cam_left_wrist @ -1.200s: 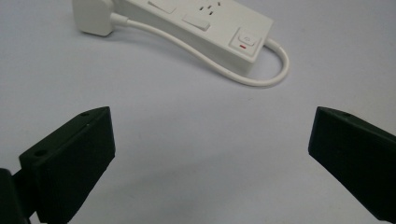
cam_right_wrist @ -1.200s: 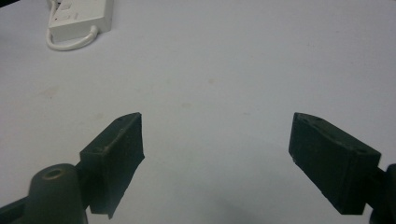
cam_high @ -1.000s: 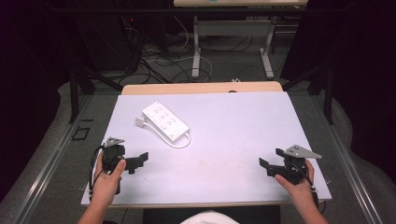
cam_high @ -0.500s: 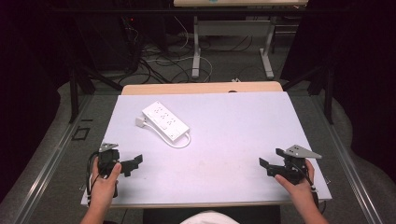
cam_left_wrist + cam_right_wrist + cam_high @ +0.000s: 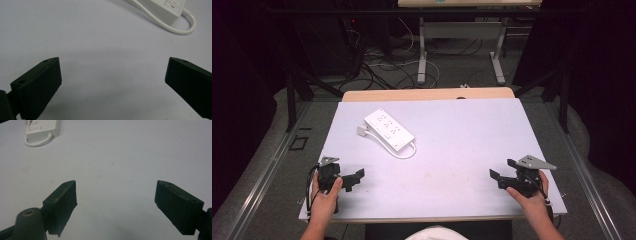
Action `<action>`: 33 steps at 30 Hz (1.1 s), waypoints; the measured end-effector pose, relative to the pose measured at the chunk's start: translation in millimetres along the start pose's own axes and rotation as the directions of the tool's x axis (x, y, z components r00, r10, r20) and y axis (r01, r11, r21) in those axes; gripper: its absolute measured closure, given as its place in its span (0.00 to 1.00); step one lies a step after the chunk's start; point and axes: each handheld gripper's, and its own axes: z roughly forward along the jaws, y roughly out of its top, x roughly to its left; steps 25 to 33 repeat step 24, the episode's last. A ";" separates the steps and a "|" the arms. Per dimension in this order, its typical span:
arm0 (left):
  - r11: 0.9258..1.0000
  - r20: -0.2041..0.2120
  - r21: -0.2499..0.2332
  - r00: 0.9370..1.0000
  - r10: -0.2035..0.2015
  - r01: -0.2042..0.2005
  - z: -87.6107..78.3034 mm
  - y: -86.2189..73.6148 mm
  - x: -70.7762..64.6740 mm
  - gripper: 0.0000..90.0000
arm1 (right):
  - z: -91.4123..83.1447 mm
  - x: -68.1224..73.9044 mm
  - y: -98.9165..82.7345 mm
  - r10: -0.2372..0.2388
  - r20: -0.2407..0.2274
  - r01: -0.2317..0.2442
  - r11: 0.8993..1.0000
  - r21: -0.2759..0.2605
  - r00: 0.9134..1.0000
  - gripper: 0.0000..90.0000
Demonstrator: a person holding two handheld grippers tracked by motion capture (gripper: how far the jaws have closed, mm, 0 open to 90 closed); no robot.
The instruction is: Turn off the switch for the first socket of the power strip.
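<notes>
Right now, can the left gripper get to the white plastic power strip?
Probably yes: the left gripper is open, with bare table between it and the white plastic power strip.

dark room beyond the white table (image 5: 472, 130), grey floor (image 5: 277, 165) with tangled cables (image 5: 382, 65), metal desk legs (image 5: 422, 50) behind

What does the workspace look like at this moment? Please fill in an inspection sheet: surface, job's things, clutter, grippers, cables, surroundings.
Surface: pale table top, a few faint marks, wooden edge at the far side.
Job's things: white power strip lying flat, far left of centre, untouched.
Clutter: nothing seen.
Grippers: left gripper near the front left edge, jaws wide apart, holding nothing; right gripper near the front right edge, jaws wide apart, holding nothing.
Cables: power strip's short white cord loops at its near end; black floor cables beyond the table.
Surroundings: dark curtains, metal desk legs behind.
</notes>
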 end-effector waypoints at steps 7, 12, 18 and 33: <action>1.000 -0.001 -0.004 1.000 0.017 -0.017 4.0 -2.3 -3.3 0.01 | 0.4 -0.7 0.0 -0.004 0.000 0.004 1.000 -0.005 1.000 0.19; 0.999 -0.004 -0.005 0.999 0.035 -0.035 5.4 -2.3 -5.6 0.01 | 0.3 -1.4 0.3 -0.008 -0.004 0.008 1.000 -0.001 1.000 0.19; 0.999 -0.006 0.014 0.999 0.037 -0.037 4.6 -2.0 -4.4 0.01 | 0.9 -1.0 -0.1 -0.001 -0.001 0.001 1.000 -0.001 1.000 0.19; 1.000 -0.006 -0.005 1.000 0.027 -0.027 5.0 -1.4 -5.1 0.01 | 1.5 -2.3 -0.7 0.009 0.002 -0.009 1.000 0.001 1.000 0.19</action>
